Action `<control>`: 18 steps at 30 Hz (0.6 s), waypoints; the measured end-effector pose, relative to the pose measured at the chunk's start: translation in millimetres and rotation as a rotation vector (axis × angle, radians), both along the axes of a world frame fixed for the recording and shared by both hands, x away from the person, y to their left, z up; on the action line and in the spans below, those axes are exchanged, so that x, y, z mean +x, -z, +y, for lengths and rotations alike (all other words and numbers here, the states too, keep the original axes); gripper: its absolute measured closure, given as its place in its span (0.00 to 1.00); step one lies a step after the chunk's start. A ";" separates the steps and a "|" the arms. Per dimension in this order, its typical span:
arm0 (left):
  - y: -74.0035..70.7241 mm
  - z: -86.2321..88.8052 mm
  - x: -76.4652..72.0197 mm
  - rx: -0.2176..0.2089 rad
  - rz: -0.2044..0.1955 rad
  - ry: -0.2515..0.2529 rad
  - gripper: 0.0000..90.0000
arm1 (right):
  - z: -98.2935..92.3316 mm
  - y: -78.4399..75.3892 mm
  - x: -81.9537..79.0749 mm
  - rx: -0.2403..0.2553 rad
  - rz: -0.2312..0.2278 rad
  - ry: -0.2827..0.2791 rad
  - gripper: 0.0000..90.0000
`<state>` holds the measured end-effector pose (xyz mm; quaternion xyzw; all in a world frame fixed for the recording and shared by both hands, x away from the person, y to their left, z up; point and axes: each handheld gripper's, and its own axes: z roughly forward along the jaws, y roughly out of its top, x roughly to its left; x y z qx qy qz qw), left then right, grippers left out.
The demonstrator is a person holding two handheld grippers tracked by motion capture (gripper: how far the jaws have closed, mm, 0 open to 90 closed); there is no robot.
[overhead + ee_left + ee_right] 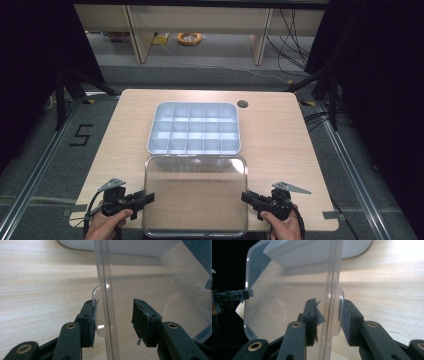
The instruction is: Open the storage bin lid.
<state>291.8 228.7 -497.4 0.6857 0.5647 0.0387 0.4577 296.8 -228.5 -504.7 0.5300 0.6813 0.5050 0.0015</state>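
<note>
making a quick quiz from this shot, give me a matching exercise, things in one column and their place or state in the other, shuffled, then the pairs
Things:
1. divided tray
2. clear lid
3. left gripper
4. cable hole

Places or states:
A. jaws around the lid's left edge, with a gap on one side
B. flat on the near part of the table
C. in the tabletop by the tray's far right corner
D. mid-table, compartments empty

Pairs: 1-D, 2-B, 3-A, 4-C

A clear plastic lid [195, 192] lies flat on the tabletop [280, 135], just beside a white divided tray [194, 128].
</note>
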 end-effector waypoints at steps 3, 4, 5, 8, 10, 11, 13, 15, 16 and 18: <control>0.6 4.1 0.8 0.023 0.012 0.023 0.60 | 1.8 0.6 0.0 0.003 0.025 -0.009 0.75; 1.1 2.9 1.2 0.011 0.014 0.008 0.60 | 4.4 -0.2 -1.6 0.015 0.062 0.005 0.75; 1.9 2.6 1.4 0.002 0.016 0.005 0.60 | 4.9 0.5 -1.0 0.012 0.054 0.004 0.75; 3.0 2.4 1.7 0.010 0.026 0.014 0.60 | 4.8 2.4 0.7 -0.007 0.044 -0.008 0.74; 4.0 1.8 1.8 0.005 0.035 0.008 0.59 | 5.3 2.0 0.1 0.006 0.071 0.006 0.74; 4.5 2.0 2.2 0.006 0.037 0.012 0.59 | 5.7 2.6 0.8 0.010 0.071 0.007 0.74; 5.5 1.9 3.0 0.009 0.040 0.013 0.59 | 4.5 4.2 2.8 -0.008 0.057 -0.003 0.73; 6.4 2.4 3.5 0.018 0.047 0.017 0.58 | 4.6 5.1 4.2 -0.016 0.054 -0.011 0.73; 7.0 2.2 3.7 0.016 0.049 0.015 0.58 | 5.2 5.0 4.4 -0.018 0.060 -0.012 0.72; 8.2 2.0 4.6 0.013 0.054 0.016 0.58 | 5.8 6.7 6.0 -0.033 0.054 -0.012 0.72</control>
